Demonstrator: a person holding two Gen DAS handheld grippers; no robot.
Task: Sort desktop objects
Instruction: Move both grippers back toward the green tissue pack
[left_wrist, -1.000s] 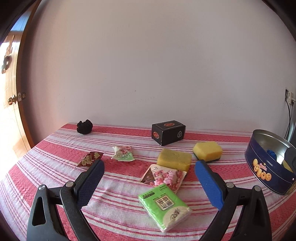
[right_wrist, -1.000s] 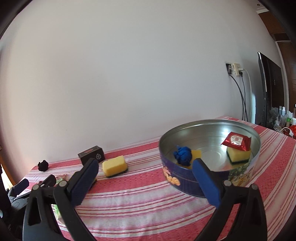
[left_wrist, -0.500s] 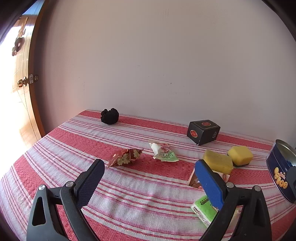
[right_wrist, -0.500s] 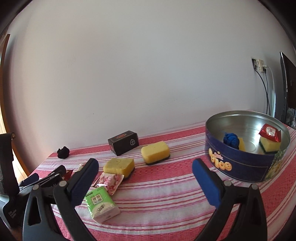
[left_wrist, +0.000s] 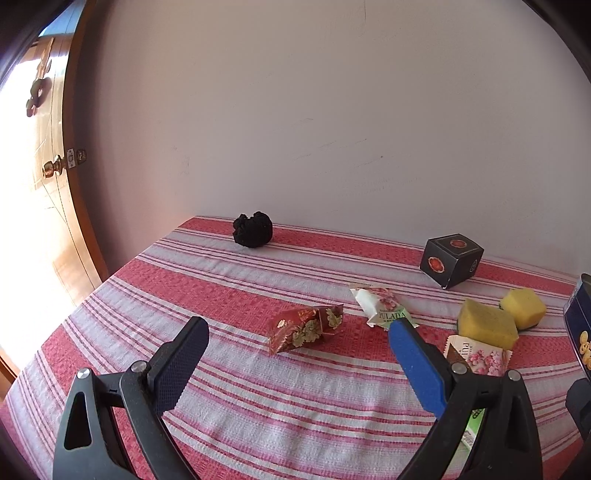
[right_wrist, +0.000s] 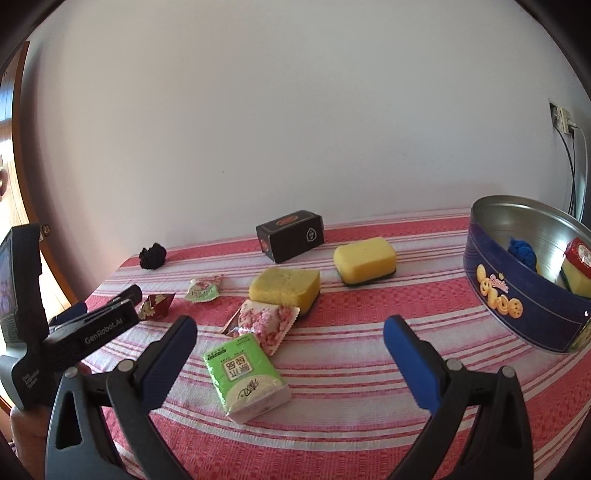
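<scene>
Blue-padded and spread wide, the right gripper (right_wrist: 290, 332) hovers empty over the red-and-white striped desk (right_wrist: 369, 387); a green tissue pack (right_wrist: 245, 373) lies just under the gap between its fingers. The left gripper (left_wrist: 299, 334) is equally wide apart and holds nothing, low over the cloth with a red floral sachet (left_wrist: 304, 328) lying between its fingertips.

Past the tissue pack sits a pink flowered packet (right_wrist: 266, 321), its far edge touching a flat yellow sponge (right_wrist: 284, 286). A green-and-white candy wrapper (left_wrist: 384, 308) lies just beyond the red sachet. Further back rests a second yellow sponge (right_wrist: 365, 260) with a dark underside, apart from the first.

To the right stands an open blue cookie tin (right_wrist: 517, 302), holding a blue clump, a sponge and a red packet. Nearest the wall are a black box (right_wrist: 290, 234) and a black crumpled ball (left_wrist: 253, 229).
</scene>
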